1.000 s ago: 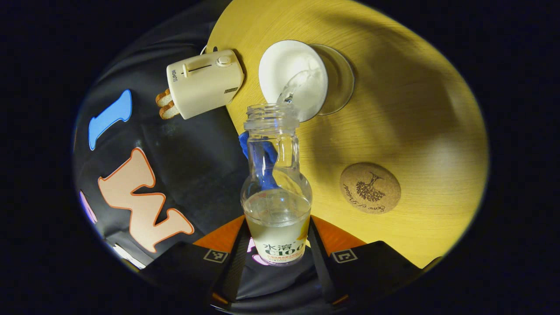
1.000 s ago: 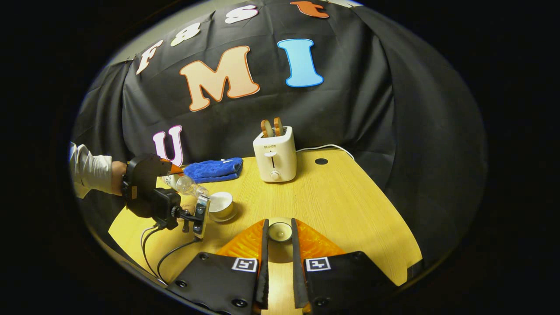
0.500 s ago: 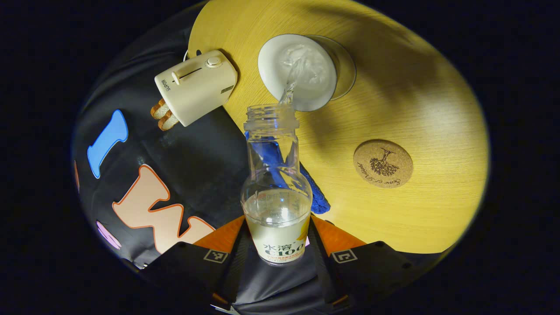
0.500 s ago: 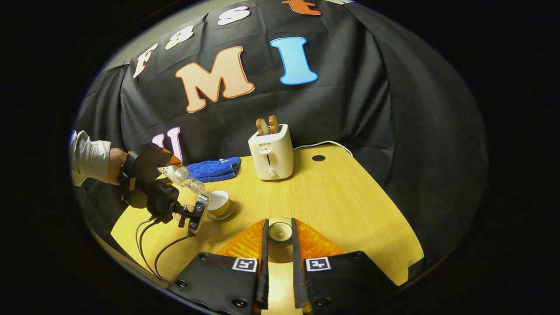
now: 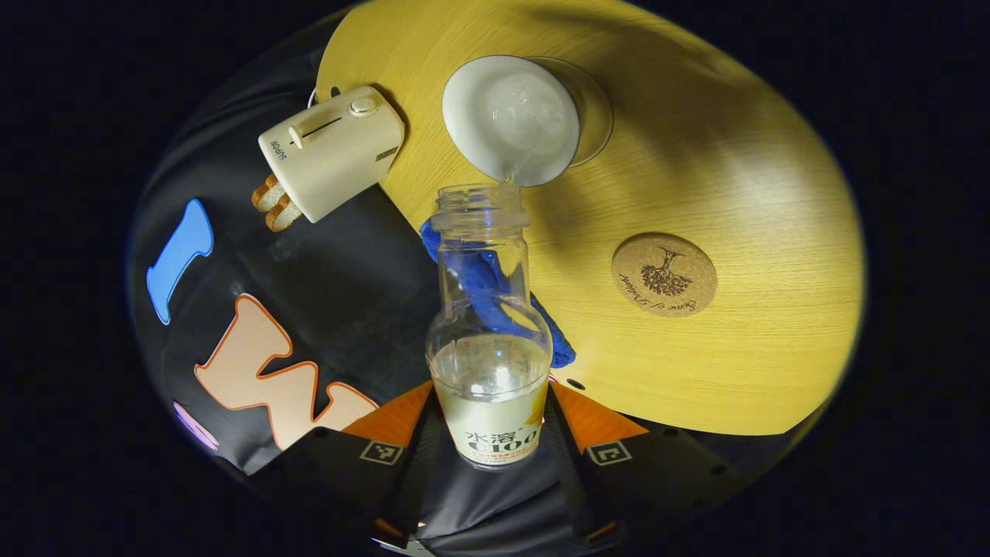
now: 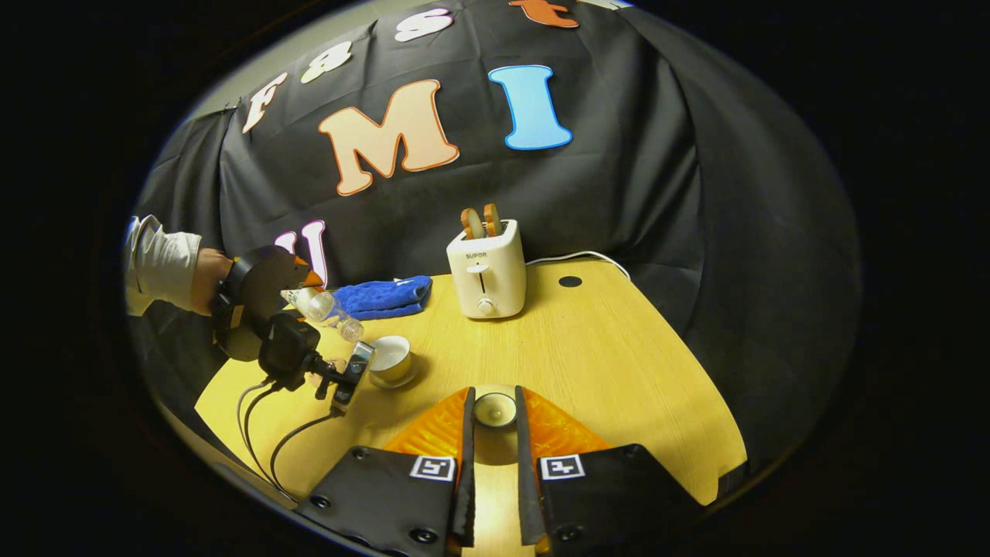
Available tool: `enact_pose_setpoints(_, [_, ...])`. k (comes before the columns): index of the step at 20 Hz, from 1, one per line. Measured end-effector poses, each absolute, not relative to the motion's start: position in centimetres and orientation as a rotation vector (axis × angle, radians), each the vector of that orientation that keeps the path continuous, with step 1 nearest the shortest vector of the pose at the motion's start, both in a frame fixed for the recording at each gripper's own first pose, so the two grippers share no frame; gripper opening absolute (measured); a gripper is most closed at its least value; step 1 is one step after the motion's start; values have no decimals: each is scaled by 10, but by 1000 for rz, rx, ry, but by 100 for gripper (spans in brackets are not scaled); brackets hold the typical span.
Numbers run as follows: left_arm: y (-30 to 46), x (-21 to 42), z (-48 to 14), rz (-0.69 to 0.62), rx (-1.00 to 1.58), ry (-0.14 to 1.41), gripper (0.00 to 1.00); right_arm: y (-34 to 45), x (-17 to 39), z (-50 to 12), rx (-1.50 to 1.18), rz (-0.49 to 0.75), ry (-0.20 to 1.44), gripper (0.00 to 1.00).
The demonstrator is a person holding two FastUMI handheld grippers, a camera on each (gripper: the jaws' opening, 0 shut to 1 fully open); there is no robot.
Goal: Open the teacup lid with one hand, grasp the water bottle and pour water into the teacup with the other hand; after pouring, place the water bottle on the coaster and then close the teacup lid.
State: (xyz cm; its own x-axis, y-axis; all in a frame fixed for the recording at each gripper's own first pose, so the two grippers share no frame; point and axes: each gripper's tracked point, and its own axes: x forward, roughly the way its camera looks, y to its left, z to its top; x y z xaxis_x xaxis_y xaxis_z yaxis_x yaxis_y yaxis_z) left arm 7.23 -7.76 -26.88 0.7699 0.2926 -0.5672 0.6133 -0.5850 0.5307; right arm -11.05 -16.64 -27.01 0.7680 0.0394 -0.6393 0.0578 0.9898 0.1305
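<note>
Left gripper view: the left gripper is clamped on the clear plastic bottle, tipped with its open threaded mouth at the rim of the round white teacup on its glass saucer, with a round cork coaster nearby on the wood-grain table. In the right gripper view, the right gripper pinches the small round teacup lid just above the table. Further out are a fuzzy blue cloth and a boxy cream toaster.

**Dim booth, warm pool of light on the bench**

Both views are dark and sharply focused at centre. The bench glows yellow, with broad soft shadows across it in the left gripper view. Glare glints on the water bottle. Fisheye bending curves the bench edge and stretches the booth's wall toward the rims.
</note>
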Motion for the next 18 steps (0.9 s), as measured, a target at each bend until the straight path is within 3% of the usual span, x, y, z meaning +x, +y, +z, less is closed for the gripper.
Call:
enact_pose_setpoints(8, [-80, 51, -300, -612, 1855, 758, 71, -158, -106, -270, 134, -6, 709, 23])
enact_pose_setpoints(10, [-80, 43, -311, -615, 1729, 769, 70, -155, -105, -267, 123, -6, 714, 29])
enact_pose_setpoints(16, [-97, 22, -334, -589, 1282, 723, 70, -136, -105, -267, 88, 14, 742, 23])
enact_pose_setpoints(17, [-98, 22, -338, -573, 1221, 726, 70, -131, -104, -266, 81, 21, 746, 29])
enact_pose_setpoints(18, [-97, 21, -342, -558, 1162, 733, 70, -125, -103, -266, 74, 30, 749, 23])
